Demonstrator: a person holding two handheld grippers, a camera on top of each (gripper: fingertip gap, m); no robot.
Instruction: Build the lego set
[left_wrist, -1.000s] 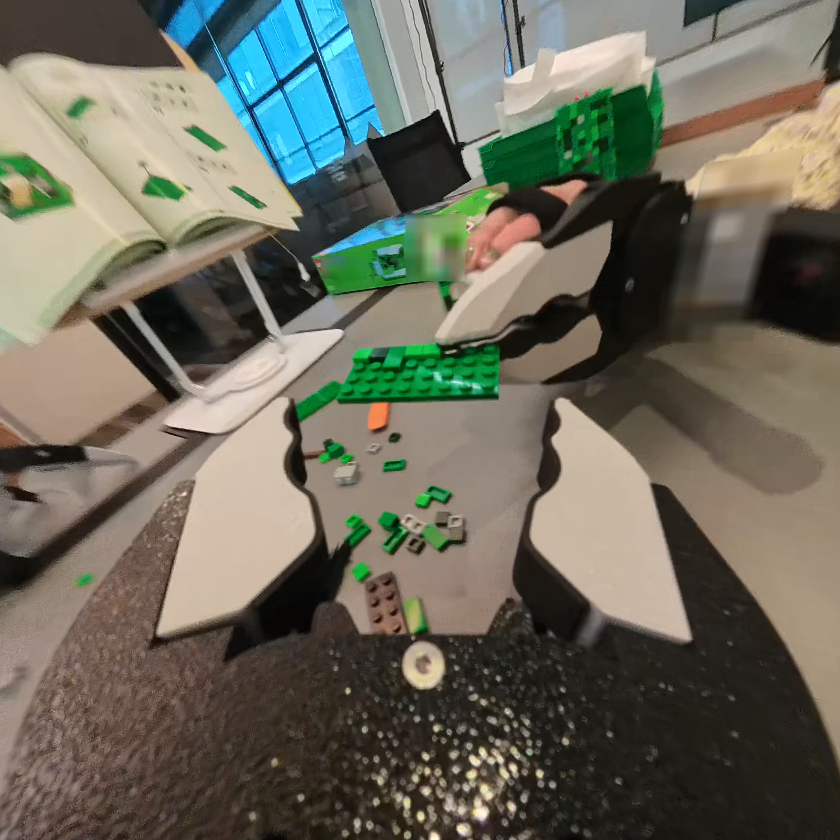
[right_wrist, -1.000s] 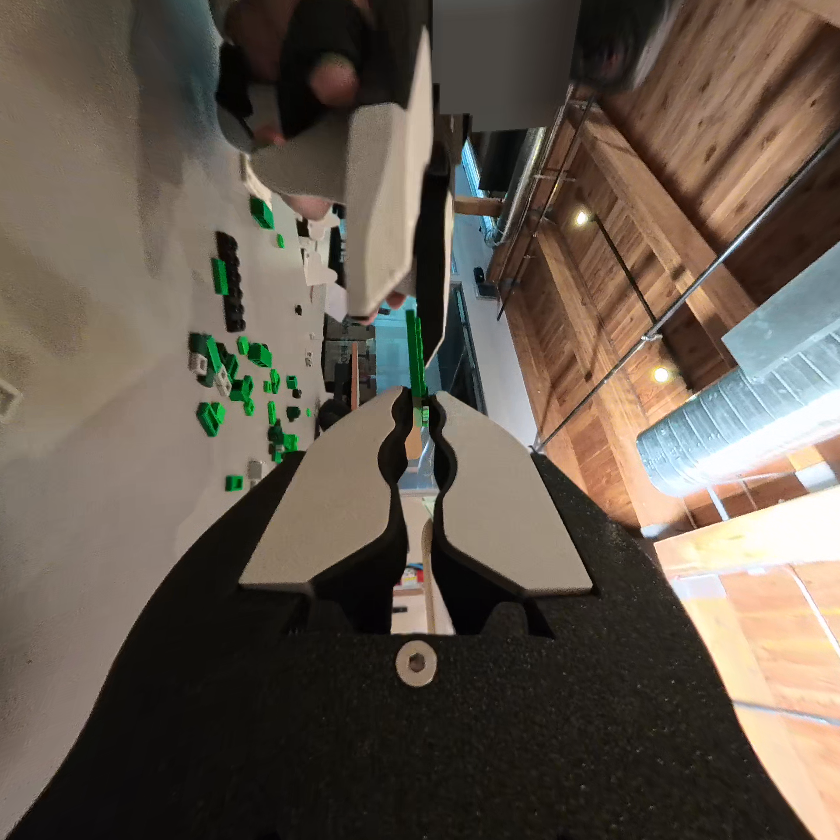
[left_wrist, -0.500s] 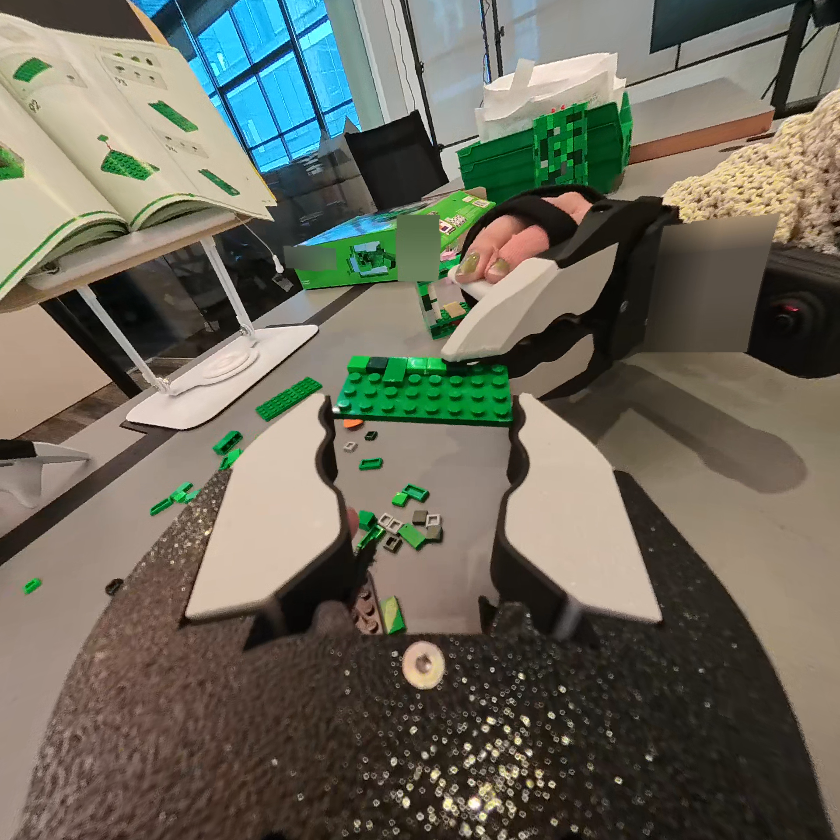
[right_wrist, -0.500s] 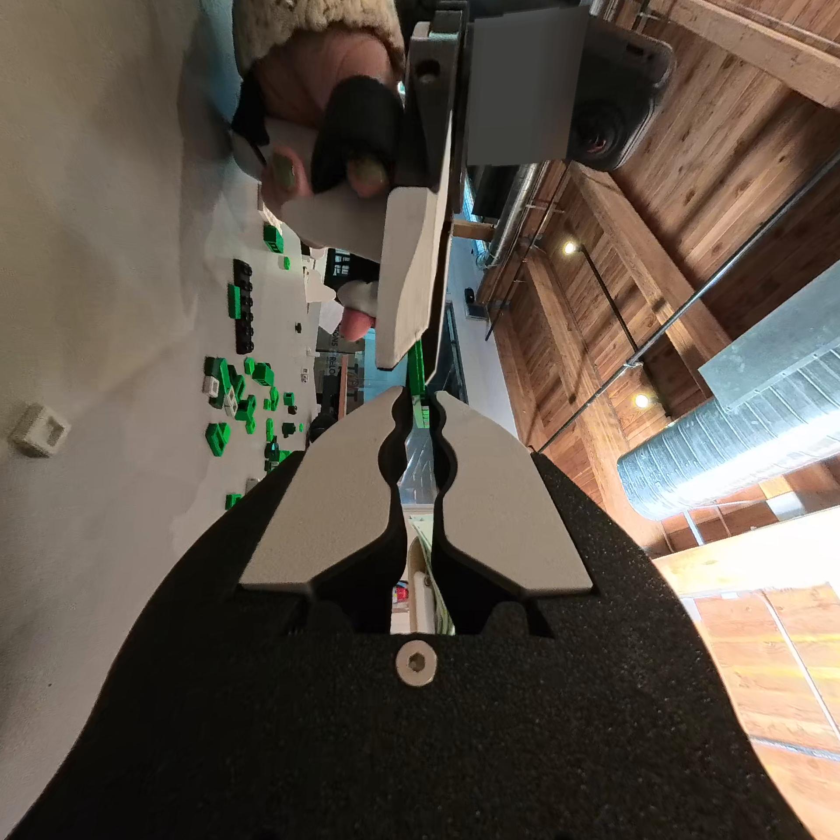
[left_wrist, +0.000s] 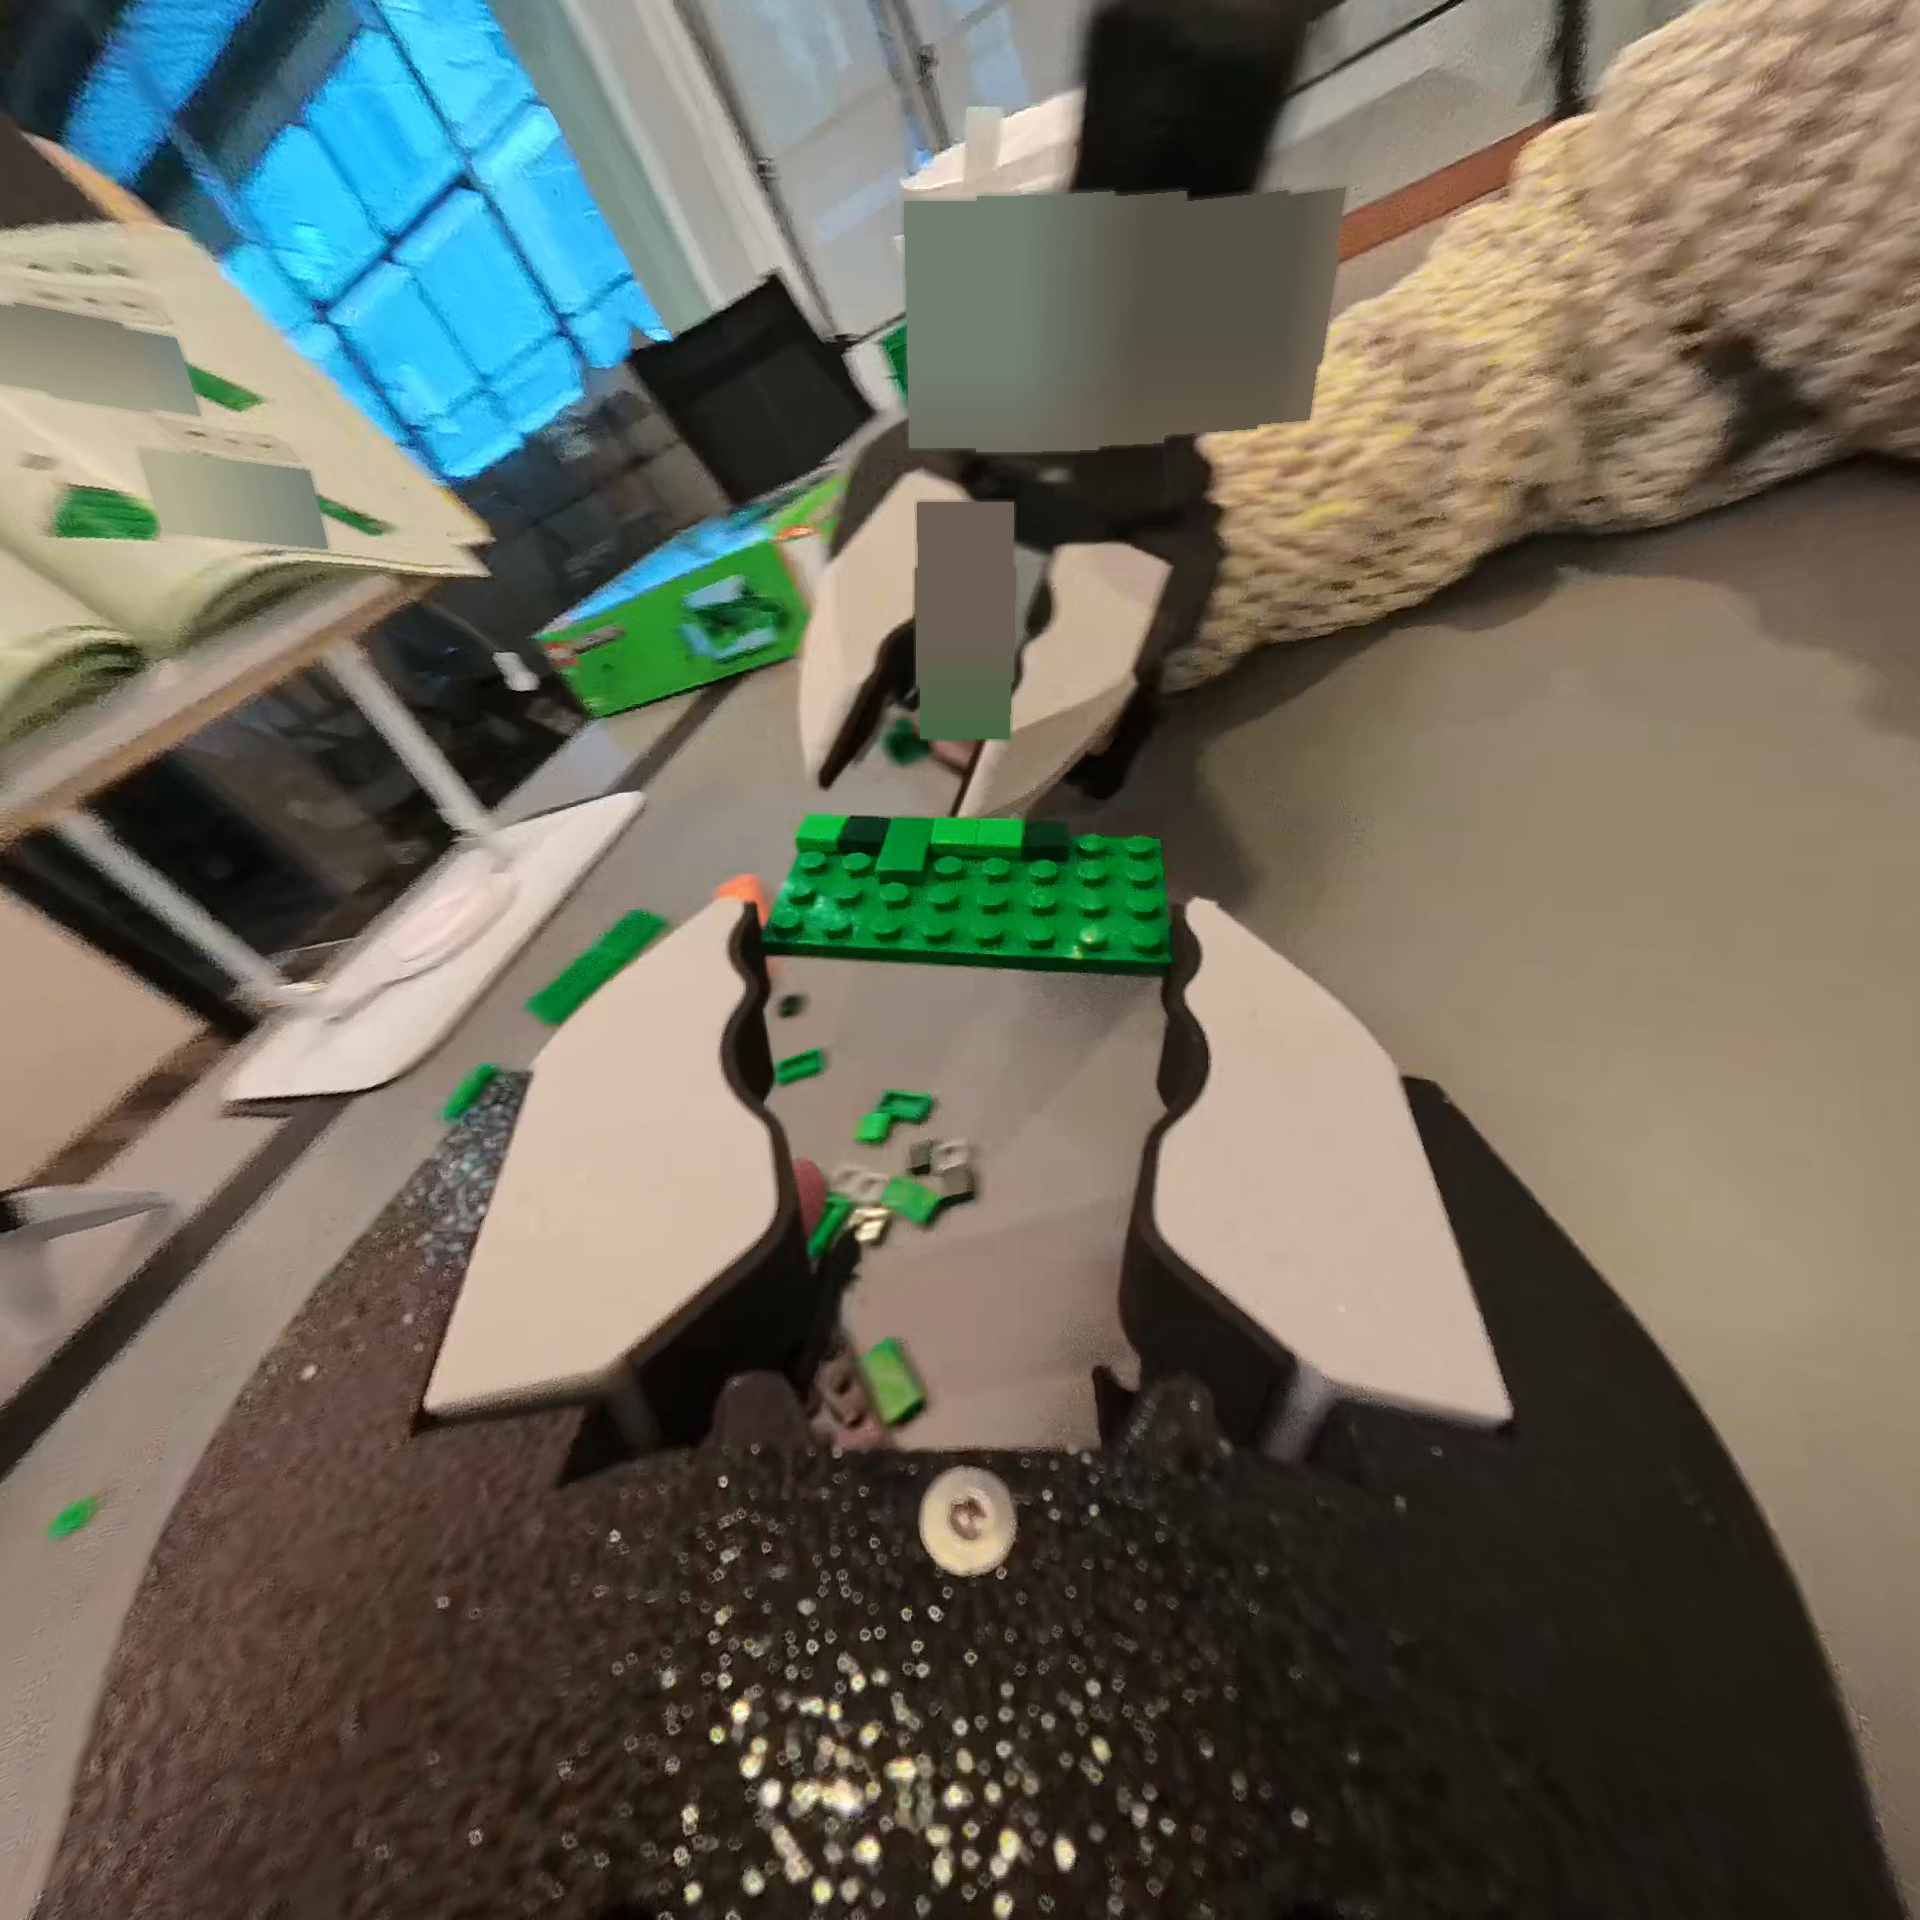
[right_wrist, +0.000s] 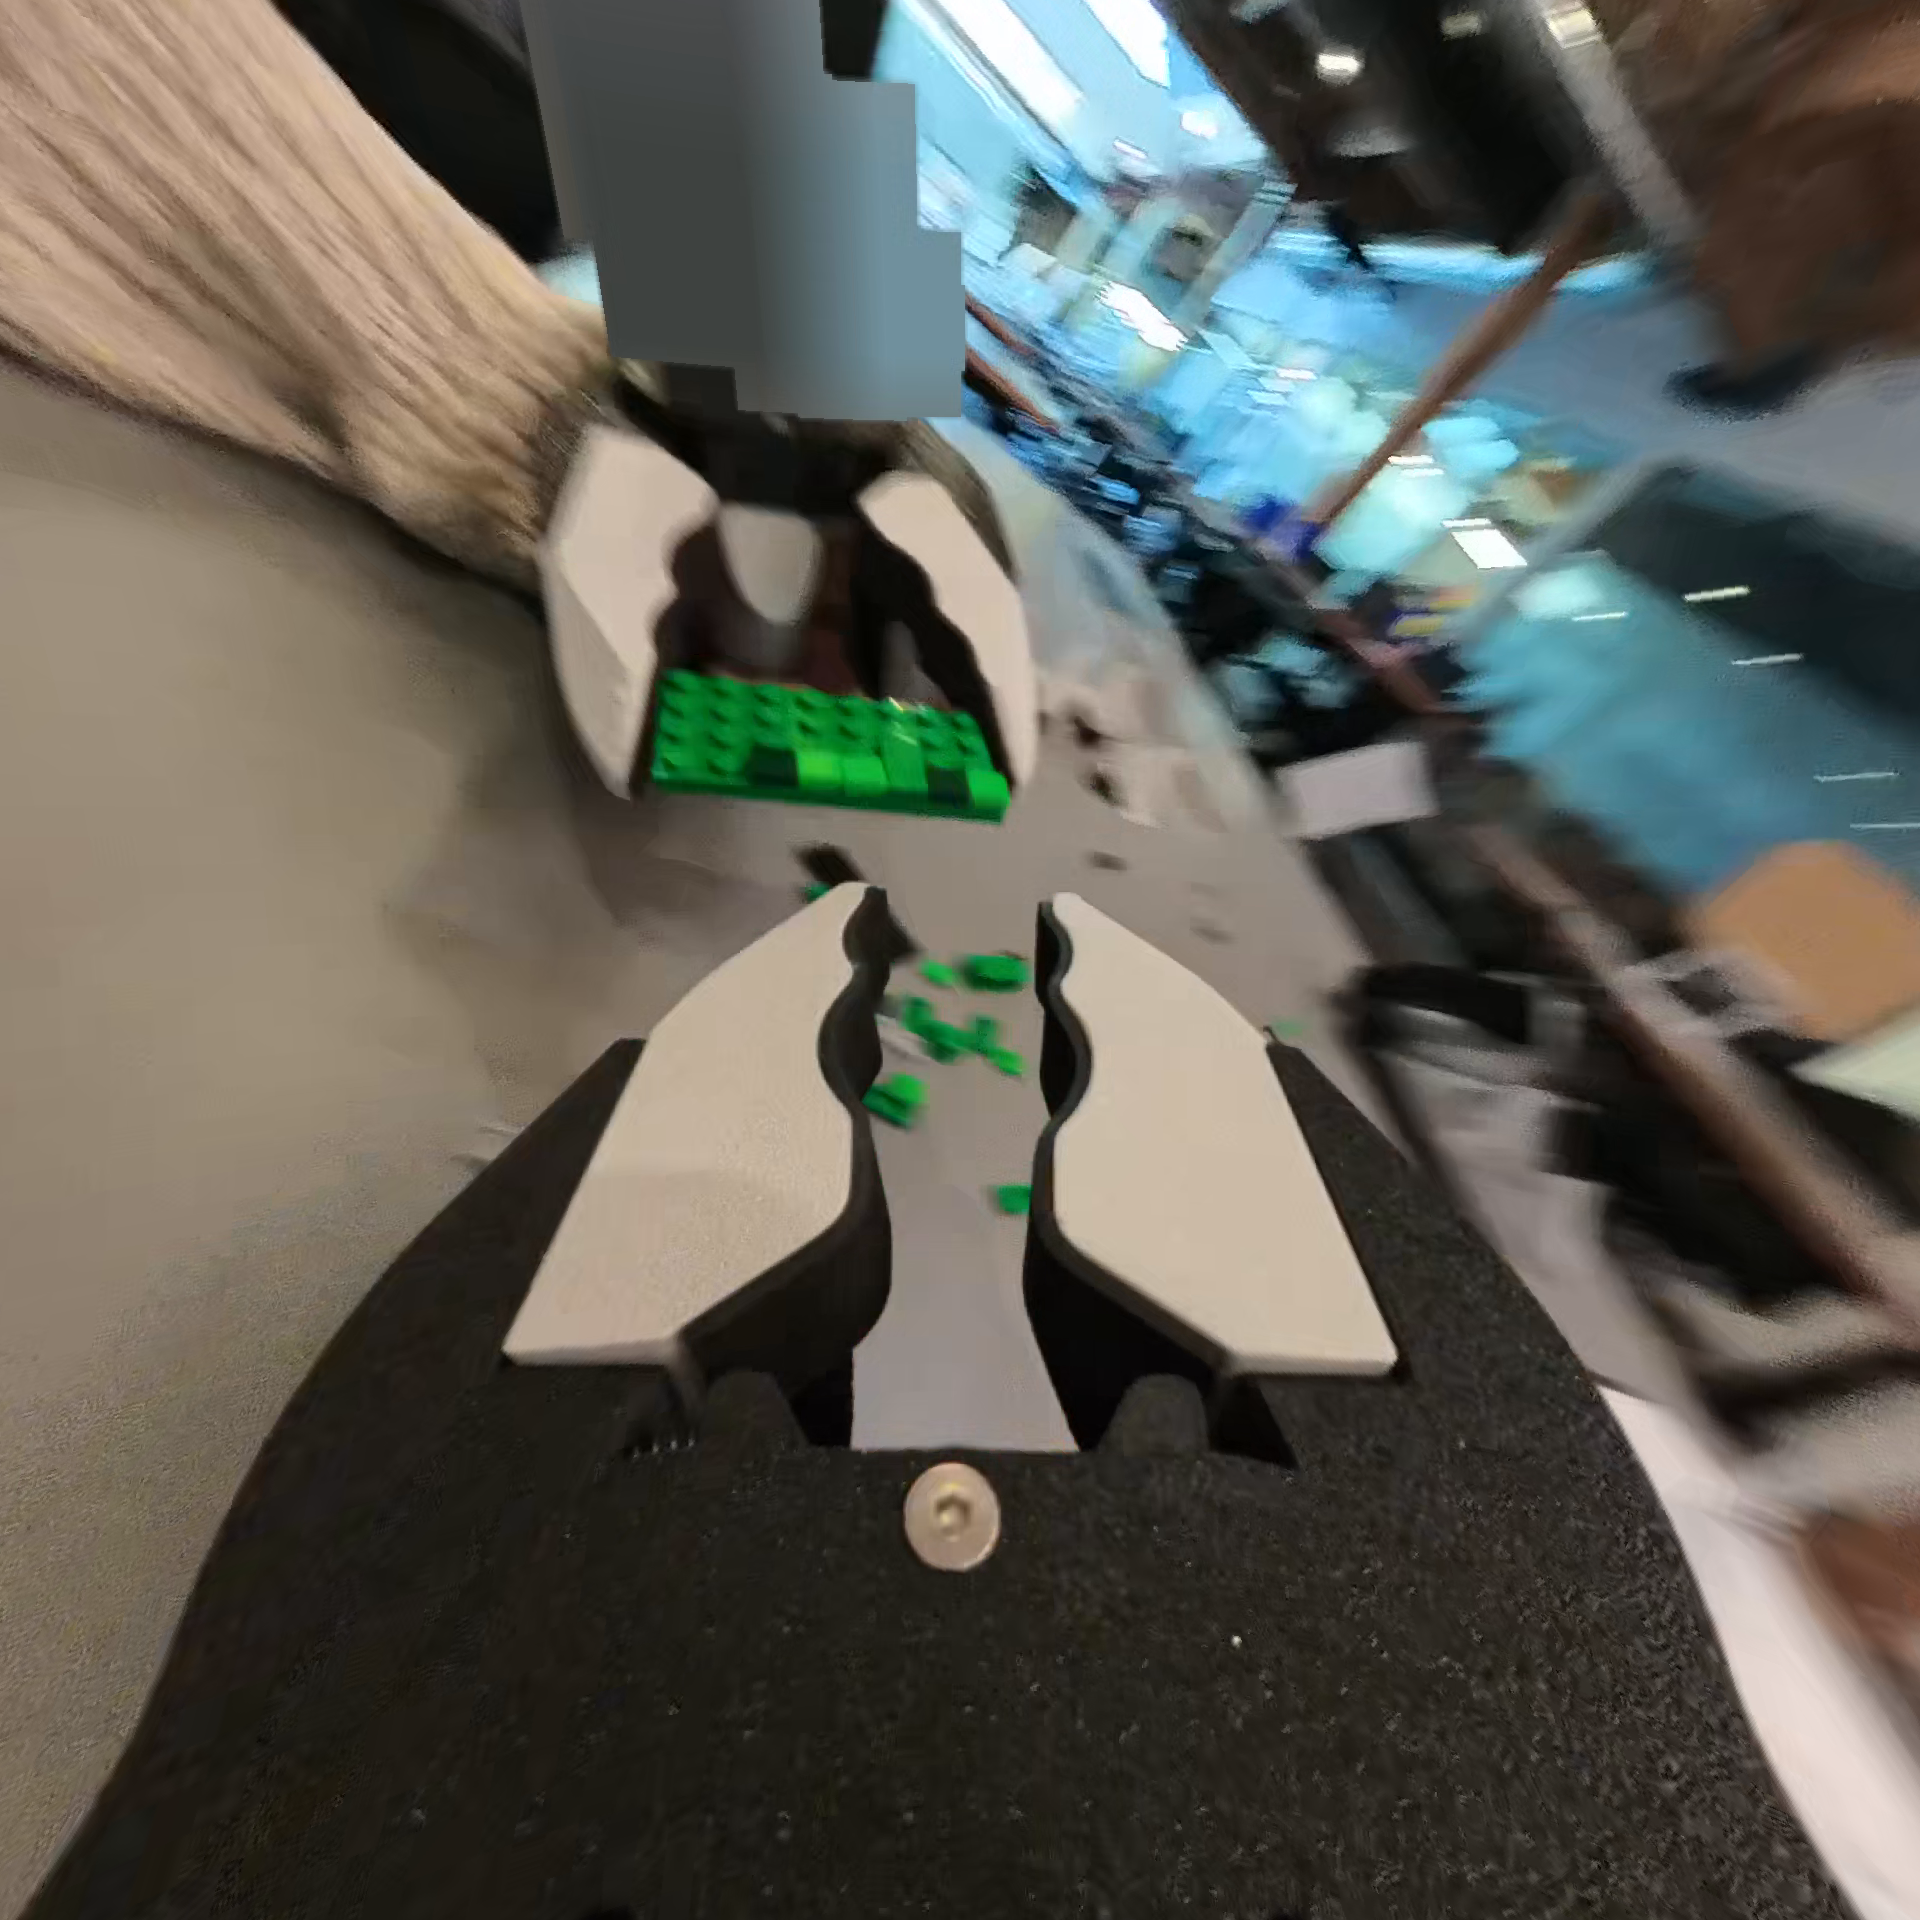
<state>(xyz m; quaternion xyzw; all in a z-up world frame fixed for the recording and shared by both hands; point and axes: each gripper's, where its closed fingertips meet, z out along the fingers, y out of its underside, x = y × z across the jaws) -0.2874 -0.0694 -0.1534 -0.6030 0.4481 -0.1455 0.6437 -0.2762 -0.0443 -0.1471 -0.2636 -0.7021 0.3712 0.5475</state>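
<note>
A green studded plate (left_wrist: 966, 904) with a row of light and dark green tiles (left_wrist: 935, 836) along one long edge sits between my left gripper's fingertips. My left gripper (left_wrist: 964, 914) is shut on the plate's two short ends. In the right wrist view the plate (right_wrist: 821, 743) hangs in the left gripper (right_wrist: 821, 774) a little above the grey table (right_wrist: 260, 831). My right gripper (right_wrist: 956, 914) is open and empty, facing the plate from a short way off. It also shows beyond the plate in the left wrist view (left_wrist: 935, 748).
Loose green and grey pieces (left_wrist: 904, 1143) lie on the table under my left gripper and also show in the right wrist view (right_wrist: 956, 1029). An instruction book on a white stand (left_wrist: 208, 520) is at the left, a green box (left_wrist: 686, 623) behind. A knit sleeve (left_wrist: 1558, 364) is at the right.
My left gripper narrowed from wide open onto the plate's ends. My right gripper let go of the plate's edge, turned level, opened and drew back.
</note>
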